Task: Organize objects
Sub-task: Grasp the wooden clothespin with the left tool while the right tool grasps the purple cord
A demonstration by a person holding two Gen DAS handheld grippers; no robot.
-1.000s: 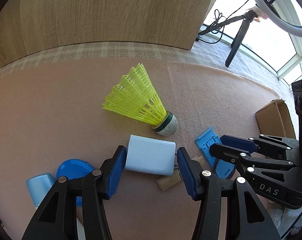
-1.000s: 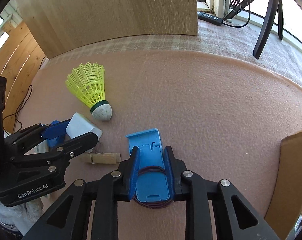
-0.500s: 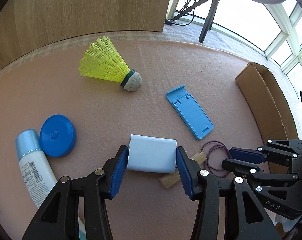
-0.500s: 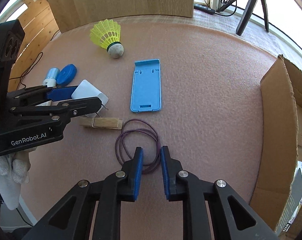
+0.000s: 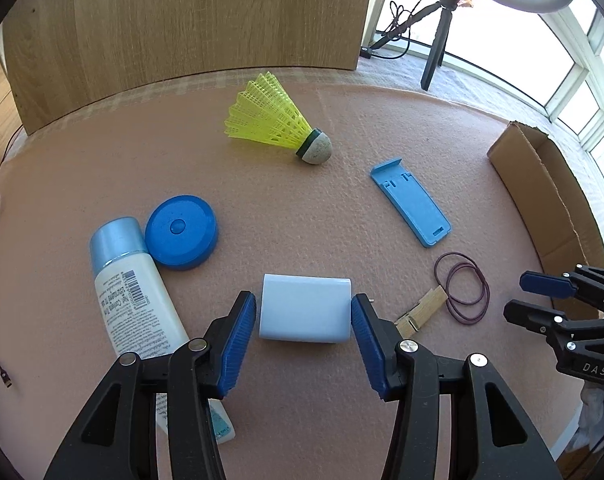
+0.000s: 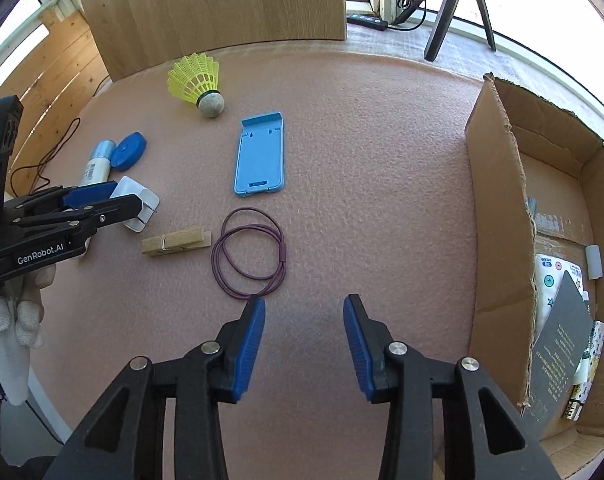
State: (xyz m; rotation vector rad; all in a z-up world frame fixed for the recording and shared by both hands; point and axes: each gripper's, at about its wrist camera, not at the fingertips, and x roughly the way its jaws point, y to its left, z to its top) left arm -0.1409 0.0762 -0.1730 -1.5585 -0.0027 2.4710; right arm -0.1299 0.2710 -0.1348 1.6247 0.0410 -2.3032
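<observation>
- The left claw (image 5: 304,316) is clamped on a white rectangular charger block (image 5: 305,309), both blue pads pressed to its short sides; the block is held above the pink felt surface (image 5: 286,216).
- In the right wrist view the left claw (image 6: 118,204) comes in from the left edge with the white block (image 6: 136,200) between its fingers, and a white-gloved hand (image 6: 10,320) grips its handle.
- The right claw (image 6: 304,320) stands open with nothing between its pads; its jaws have just been opening. Bare pink felt lies under the gap.
- A purple elastic loop (image 6: 249,254) lies flat on the surface just ahead of the right claw's left finger, near it but not gripped.
- A wooden clothespin (image 6: 177,241) lies just left of the loop.
- A blue phone stand (image 6: 260,160) lies flat farther out, well apart from both claws.
- A yellow shuttlecock (image 5: 276,120) lies on its side near the far edge of the surface, cork end toward the phone stand.
- A round blue lid (image 5: 181,232) lies touching or just beside the cap end of a white bottle (image 5: 138,304), which lies on its side to the left of the left claw.
- An open cardboard box (image 6: 498,216) stands at the right of the surface, with printed packets and a dark card inside.
- A wooden panel (image 5: 190,16) stands behind the surface, and a tripod (image 6: 454,8) beyond it by the window.
</observation>
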